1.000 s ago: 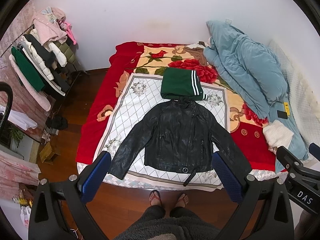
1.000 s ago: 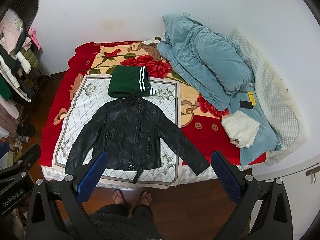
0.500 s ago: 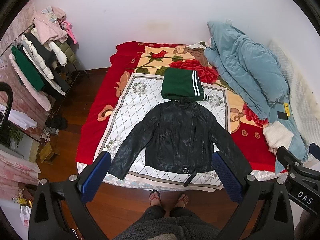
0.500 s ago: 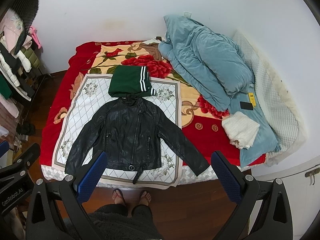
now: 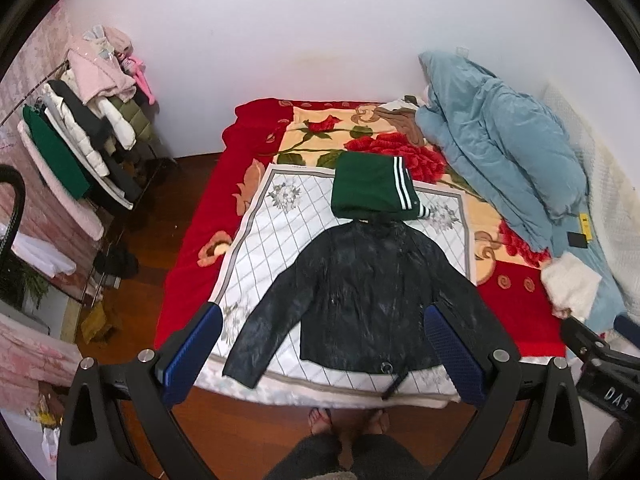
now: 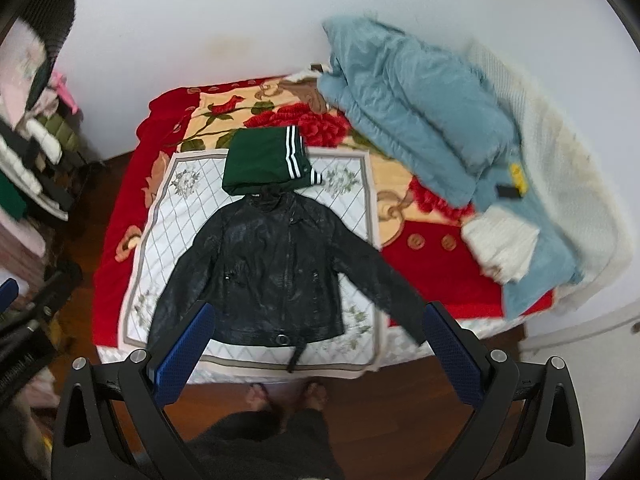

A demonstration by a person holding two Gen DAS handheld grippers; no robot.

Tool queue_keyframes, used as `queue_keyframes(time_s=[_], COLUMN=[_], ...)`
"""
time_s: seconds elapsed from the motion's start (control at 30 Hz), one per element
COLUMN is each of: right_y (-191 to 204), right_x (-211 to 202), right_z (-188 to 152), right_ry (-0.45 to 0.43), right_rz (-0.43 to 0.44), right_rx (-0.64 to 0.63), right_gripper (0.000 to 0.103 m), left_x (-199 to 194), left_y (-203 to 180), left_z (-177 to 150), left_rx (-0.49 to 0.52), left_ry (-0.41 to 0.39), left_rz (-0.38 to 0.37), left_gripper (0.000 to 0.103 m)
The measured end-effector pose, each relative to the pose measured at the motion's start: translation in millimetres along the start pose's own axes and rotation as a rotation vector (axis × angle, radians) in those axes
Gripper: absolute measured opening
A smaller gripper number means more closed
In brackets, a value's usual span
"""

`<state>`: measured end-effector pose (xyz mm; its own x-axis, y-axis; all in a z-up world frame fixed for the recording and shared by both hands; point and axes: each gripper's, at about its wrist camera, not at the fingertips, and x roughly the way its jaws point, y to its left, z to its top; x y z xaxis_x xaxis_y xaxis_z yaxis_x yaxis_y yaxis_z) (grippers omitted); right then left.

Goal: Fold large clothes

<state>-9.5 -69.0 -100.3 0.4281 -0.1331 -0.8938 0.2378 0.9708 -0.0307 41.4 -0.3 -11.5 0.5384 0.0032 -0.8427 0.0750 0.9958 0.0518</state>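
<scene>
A black leather jacket lies flat, front up, sleeves spread, on a white checked cloth at the bed's near edge; it also shows in the right wrist view. A folded green garment with white stripes lies just beyond its collar. My left gripper is open and empty, held high above the jacket's hem. My right gripper is open and empty, also high above the near edge.
A blue quilt is heaped on the bed's right side, with a white knit near it. A loaded clothes rack stands left. The person's feet stand on the wooden floor before the bed.
Both grippers have shifted slightly; the right wrist view has tilted and is blurred by motion. The jacket and the green garment have not moved.
</scene>
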Motion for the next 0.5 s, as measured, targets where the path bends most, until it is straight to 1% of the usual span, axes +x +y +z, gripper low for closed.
queue_keyframes(time_s=[0.07, 0.1, 0.13, 0.17, 0.2, 0.23, 0.27, 0.3, 0.37, 0.4, 0.47, 0.5], right_y=[-18.6, -30.7, -42.0, -58.3, -74.3, -91.5, -107.1, -125.6, -157.7, -170.2, -199.9, -215.4], right_x=[36.4, 56.5, 75.0, 99.7, 123.9, 151.3, 175.0, 202.7, 253.6, 274.8, 330.0, 361.2], right_z=[-1.3, -3.4, -5.6, -10.2, -16.6, -23.7, -31.7, -42.6, -64.9, -75.1, -103.2, -119.9], right_ry=[0.047, 0.063, 0.082, 0.106, 0.122, 0.153, 0.179, 0.195, 0.232, 0.235, 0.266, 0.275], right_rz=[0.009, 0.008, -0.005, -0.017, -0.016, -0.013, 0.008, 0.041, 0.07, 0.089, 0.106, 0.134], right_rx=[0.096, 0.146, 0.189, 0.246, 0.296, 0.351, 0.409, 0.479, 0.597, 0.641, 0.738, 0.794], right_gripper=[0.103, 0.103, 0.1, 0.092, 0.079, 0.072, 0.062, 0.056, 0.054, 0.05, 0.05, 0.05], left_x=[29.7, 51.2, 63.6, 79.3, 96.5, 123.0, 137.6, 164.5, 199.5, 226.4, 262.7, 284.9], left_y=[-3.3, -9.1, -9.9, -14.0, -19.4, -28.5, -33.4, -44.4, -55.4, -68.1, -86.3, -98.1], left_z=[3.3, 4.5, 6.4, 7.7, 7.3, 6.7, 5.3, 2.3, -3.2, -8.7, -16.4, -22.3], left_rx=[0.019, 0.034, 0.042, 0.05, 0.057, 0.07, 0.075, 0.083, 0.086, 0.087, 0.093, 0.094], left_ry=[-0.001, 0.008, 0.011, 0.013, 0.017, 0.03, 0.033, 0.045, 0.065, 0.08, 0.115, 0.138], left_rz=[0.013, 0.032, 0.043, 0.056, 0.076, 0.106, 0.116, 0.138, 0.155, 0.166, 0.19, 0.193], left_gripper=[0.103, 0.103, 0.103, 0.103, 0.103, 0.103, 0.103, 0.103, 0.103, 0.103, 0.103, 0.103])
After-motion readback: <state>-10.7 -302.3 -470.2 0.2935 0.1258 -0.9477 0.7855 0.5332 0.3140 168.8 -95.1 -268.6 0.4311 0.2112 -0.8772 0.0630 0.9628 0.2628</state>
